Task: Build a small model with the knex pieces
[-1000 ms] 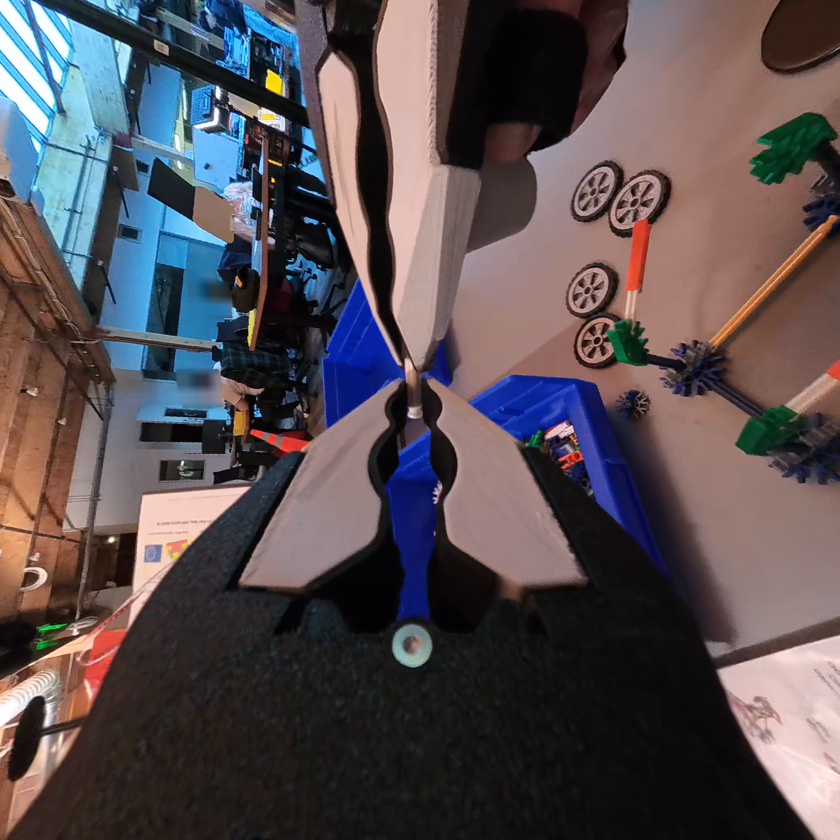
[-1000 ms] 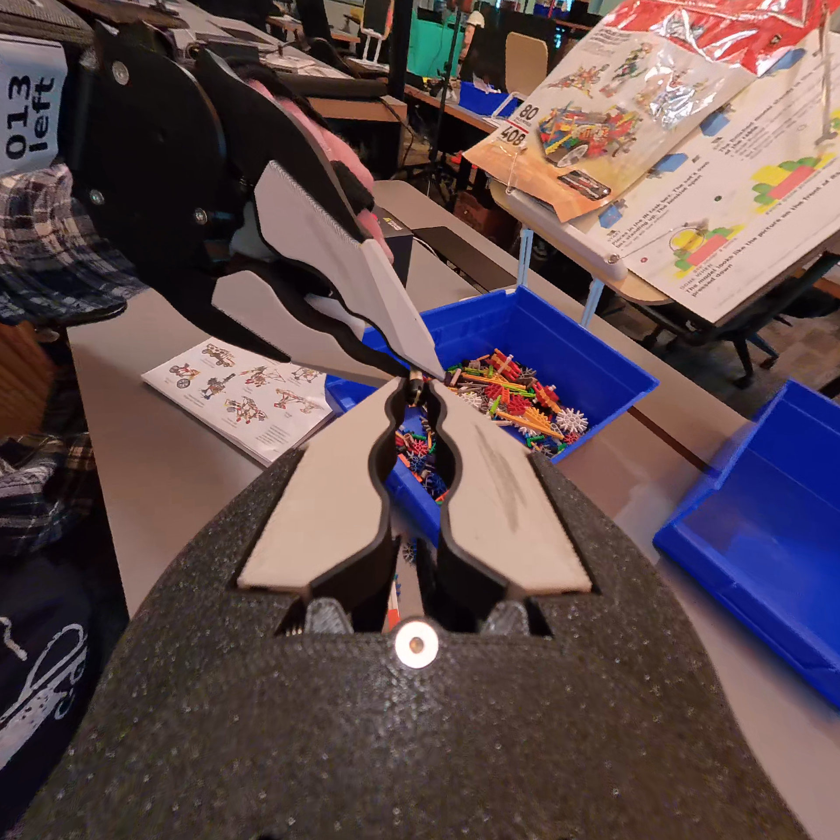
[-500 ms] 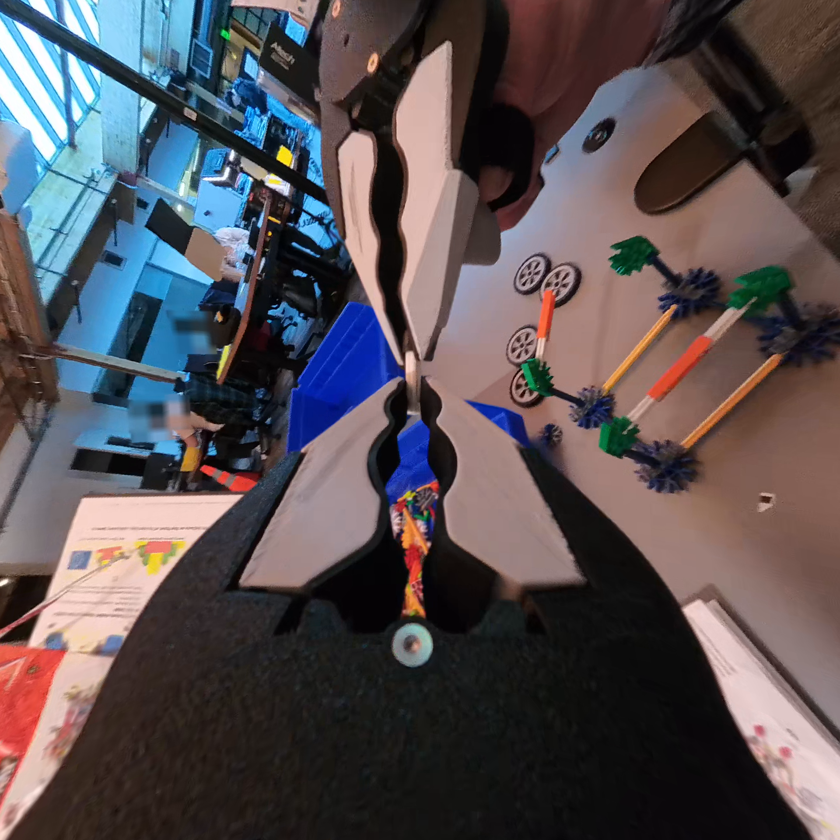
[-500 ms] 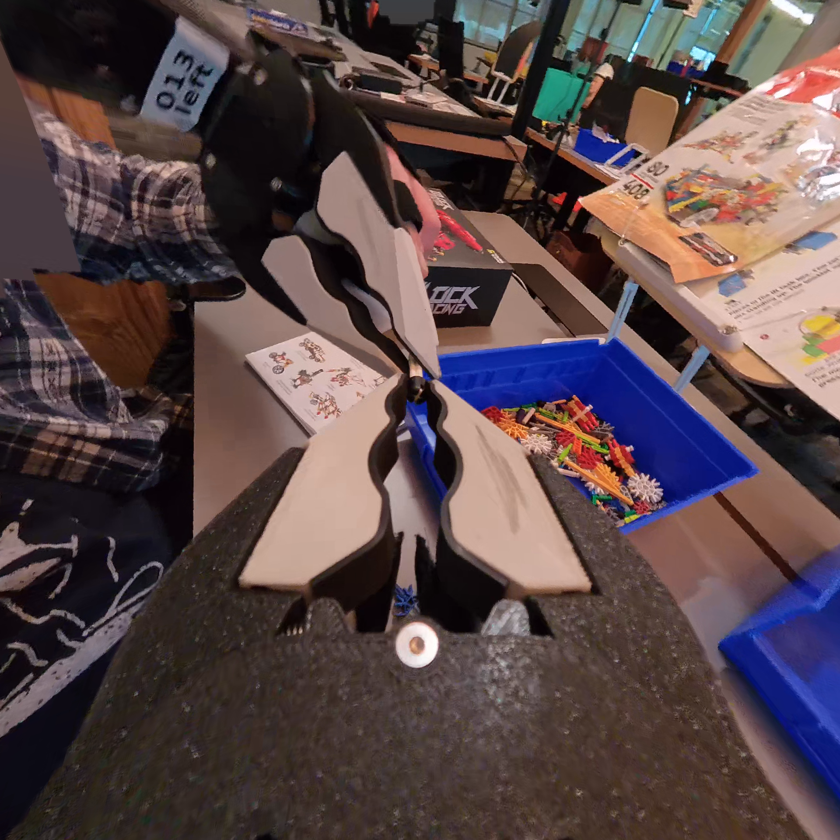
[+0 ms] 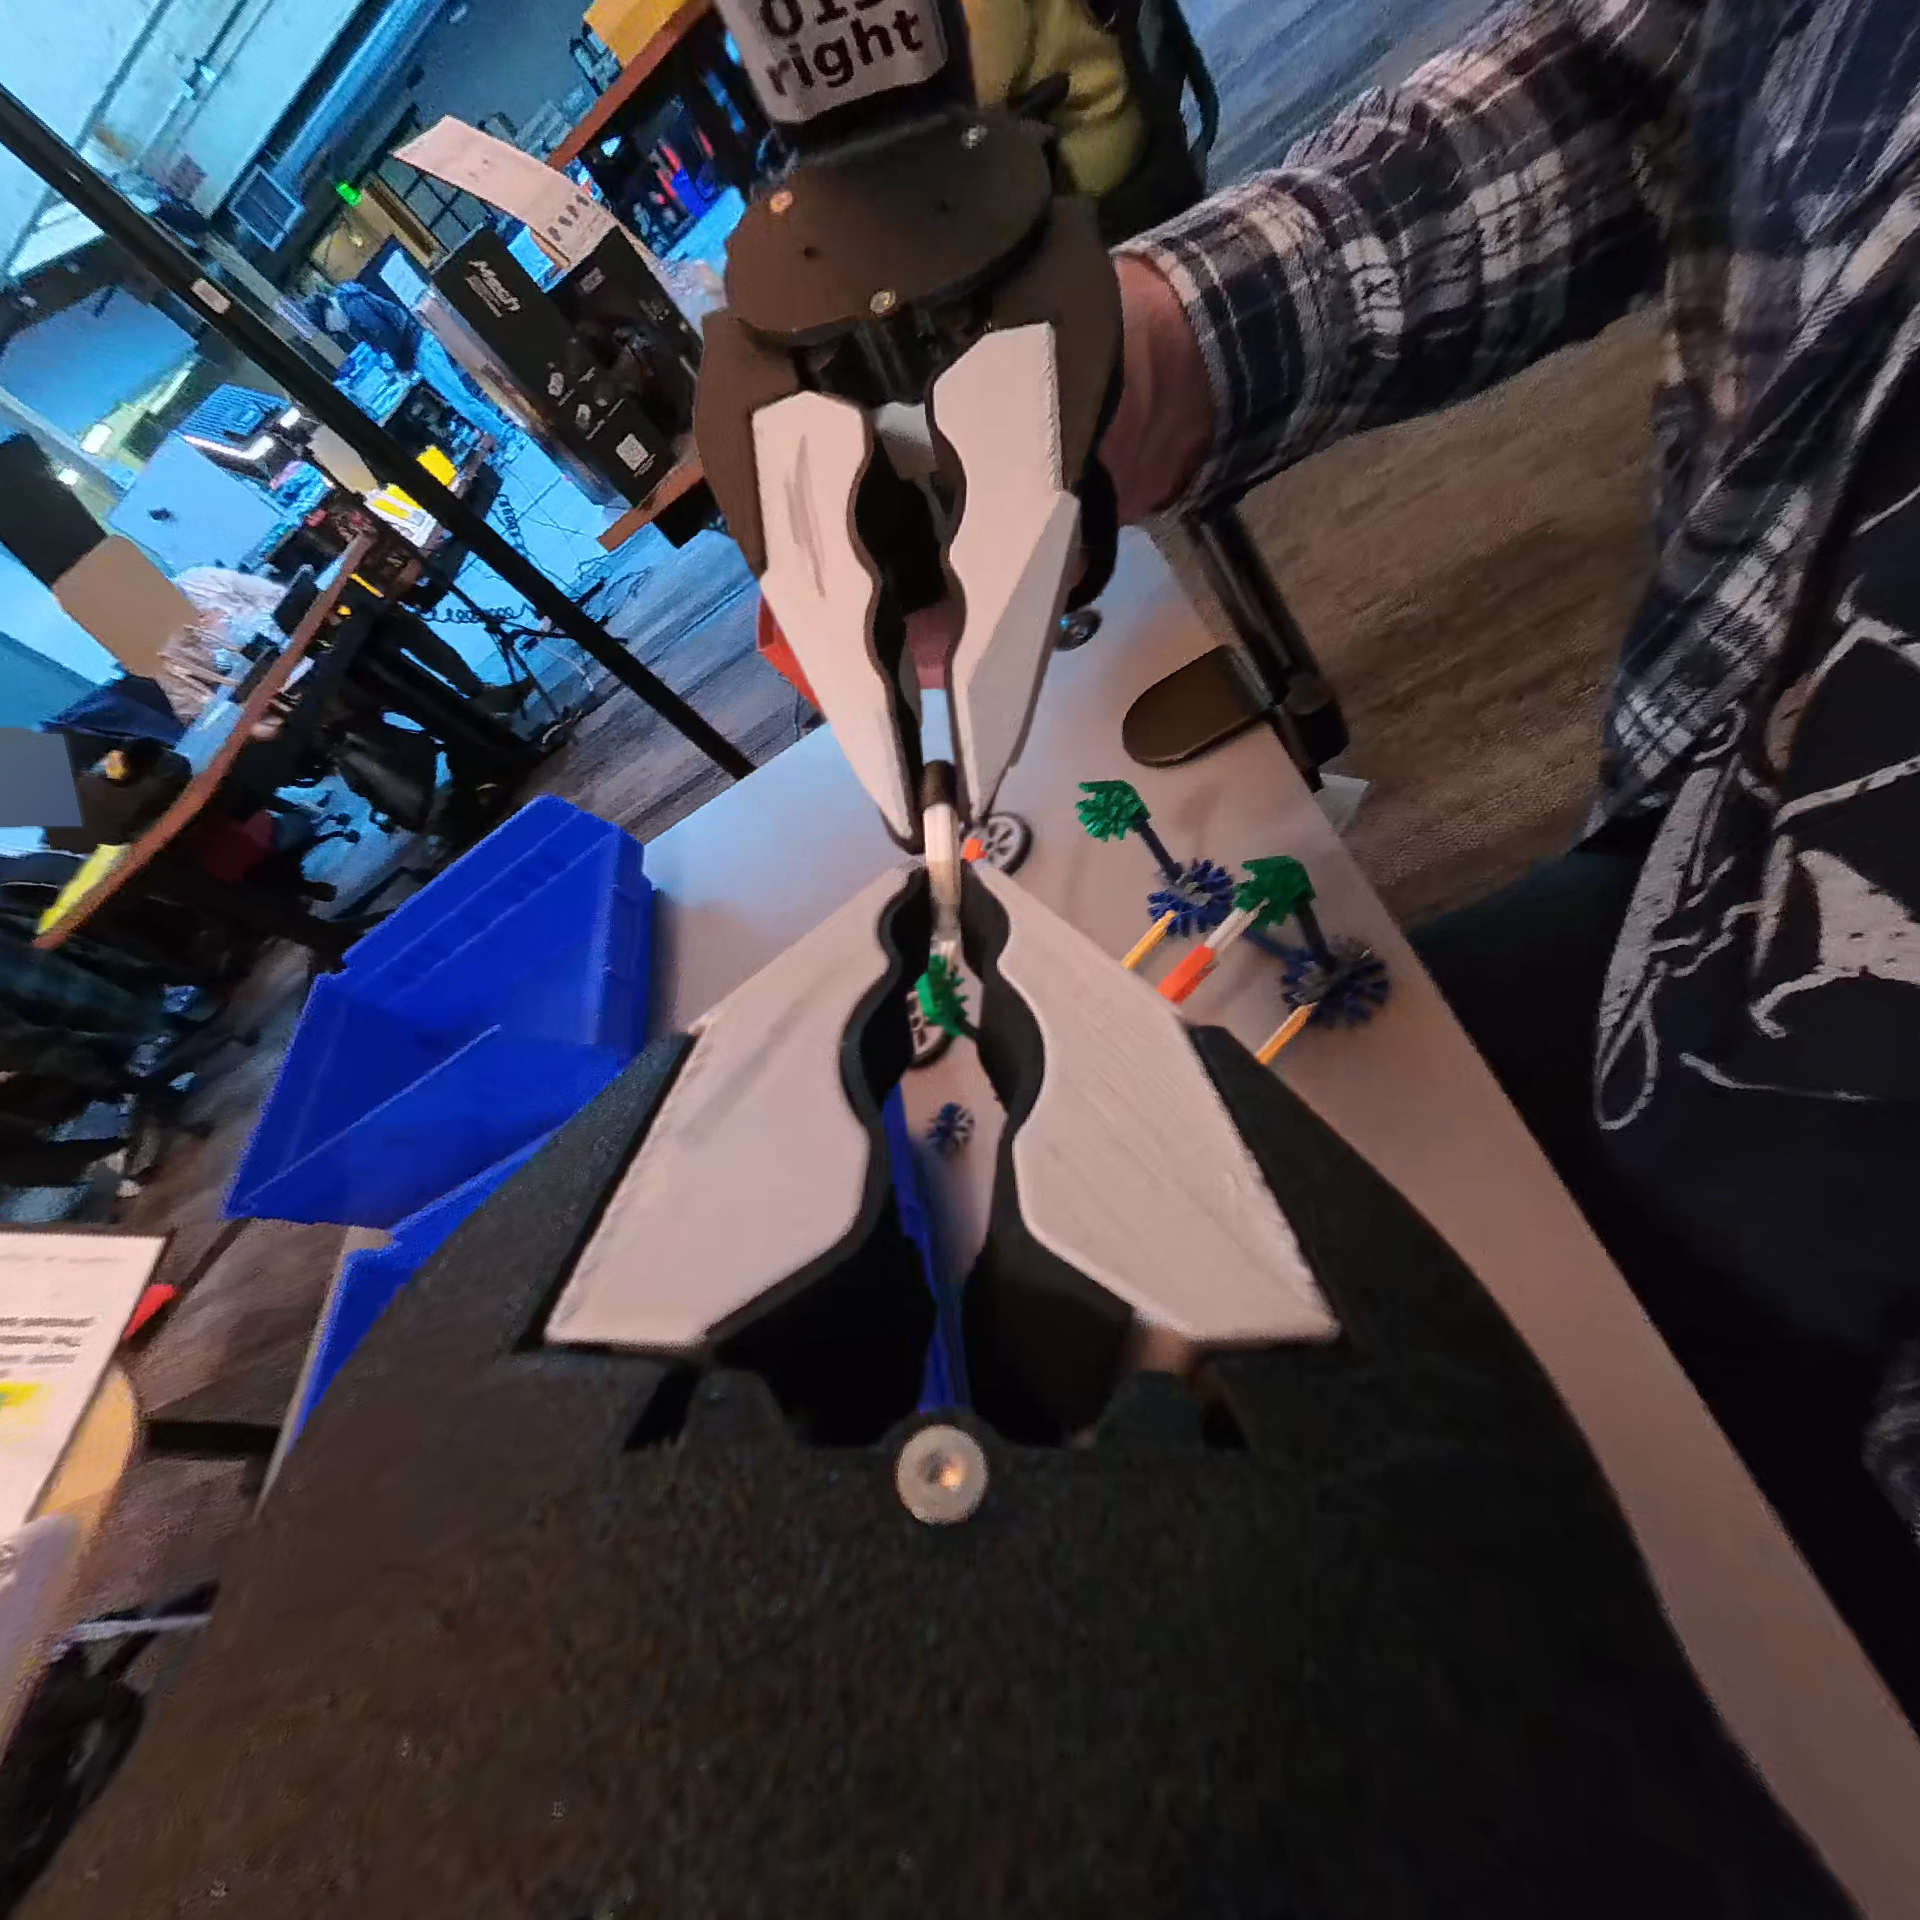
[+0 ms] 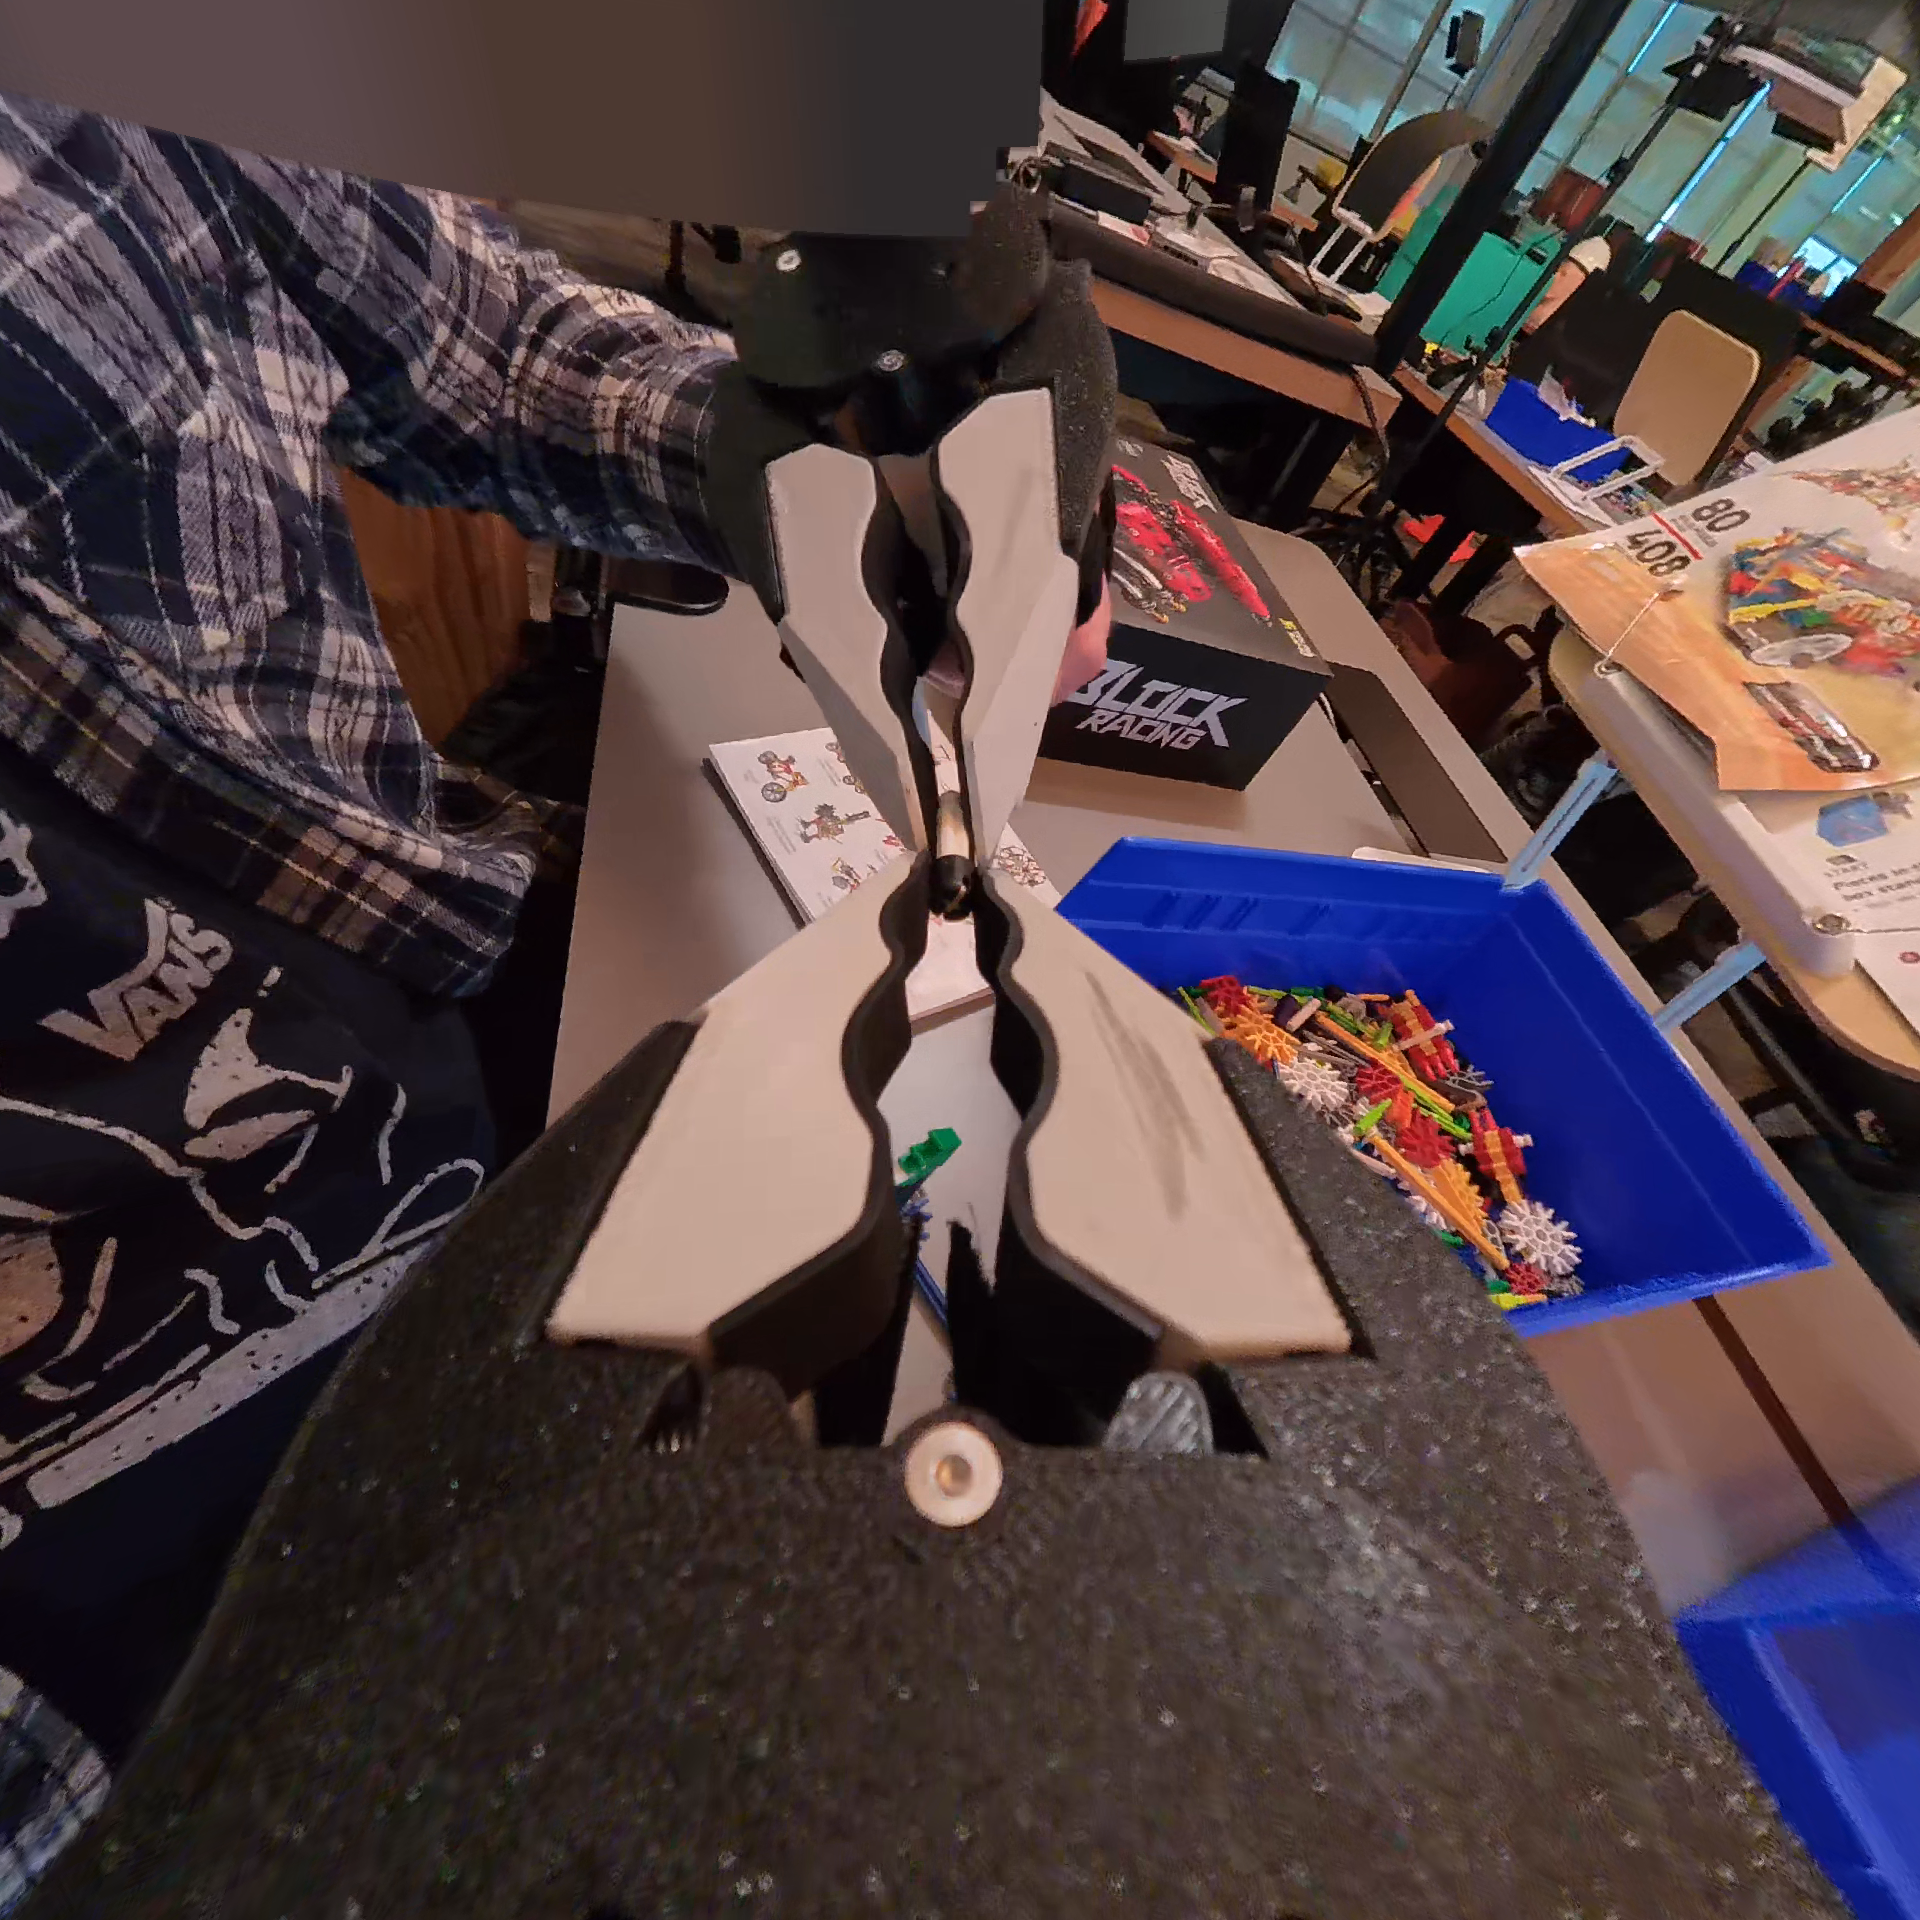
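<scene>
While your left claw [image 5: 940,891] clenches the short white plastic rod [image 5: 939,847], your right claw [image 6: 951,888] pinches its dark end, above the grey bench [image 5: 748,862] beside the blue plastic bin [image 6: 1558,966].

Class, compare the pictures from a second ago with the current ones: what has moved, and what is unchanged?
Both tools have turned together: the left tool and right tool now meet head-on, tip to tip, above the grey table. Nothing was released: both stay shut on the small white rod with a dark end. The blue bin of colourful construction pieces and the rod-and-connector frame lie unchanged.
</scene>
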Available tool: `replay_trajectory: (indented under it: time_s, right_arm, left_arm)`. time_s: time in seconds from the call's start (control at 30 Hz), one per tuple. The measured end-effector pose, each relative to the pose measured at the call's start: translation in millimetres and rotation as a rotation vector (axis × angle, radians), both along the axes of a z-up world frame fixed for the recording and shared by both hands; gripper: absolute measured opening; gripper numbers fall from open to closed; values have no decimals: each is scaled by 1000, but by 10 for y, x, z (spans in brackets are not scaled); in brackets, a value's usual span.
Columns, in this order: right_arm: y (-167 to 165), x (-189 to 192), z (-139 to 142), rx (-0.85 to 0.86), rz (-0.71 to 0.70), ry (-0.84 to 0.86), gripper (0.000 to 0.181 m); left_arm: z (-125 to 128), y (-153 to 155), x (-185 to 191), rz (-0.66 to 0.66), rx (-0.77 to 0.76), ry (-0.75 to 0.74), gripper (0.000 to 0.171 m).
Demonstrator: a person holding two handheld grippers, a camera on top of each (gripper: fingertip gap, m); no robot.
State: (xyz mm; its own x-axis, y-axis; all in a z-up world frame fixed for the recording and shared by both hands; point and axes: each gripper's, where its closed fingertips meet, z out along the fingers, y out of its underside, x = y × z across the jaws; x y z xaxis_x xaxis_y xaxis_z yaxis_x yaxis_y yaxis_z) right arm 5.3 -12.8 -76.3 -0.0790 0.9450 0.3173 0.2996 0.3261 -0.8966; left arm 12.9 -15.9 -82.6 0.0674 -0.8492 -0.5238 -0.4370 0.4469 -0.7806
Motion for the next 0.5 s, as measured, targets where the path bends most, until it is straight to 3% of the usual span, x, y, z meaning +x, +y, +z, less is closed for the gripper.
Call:
replay_trajectory:
  time_s: [0.37, 0.5]
  right_arm:
    - [-239, -4, -72, 185, 33, -70, 7]
    - [-294, 0, -119, 94, 55, -56, 7]
  left_arm:
    - [-56, -290, -15, -113, -313, -132, 3]
    - [-91, -317, -24, -57, -135, -62, 3]
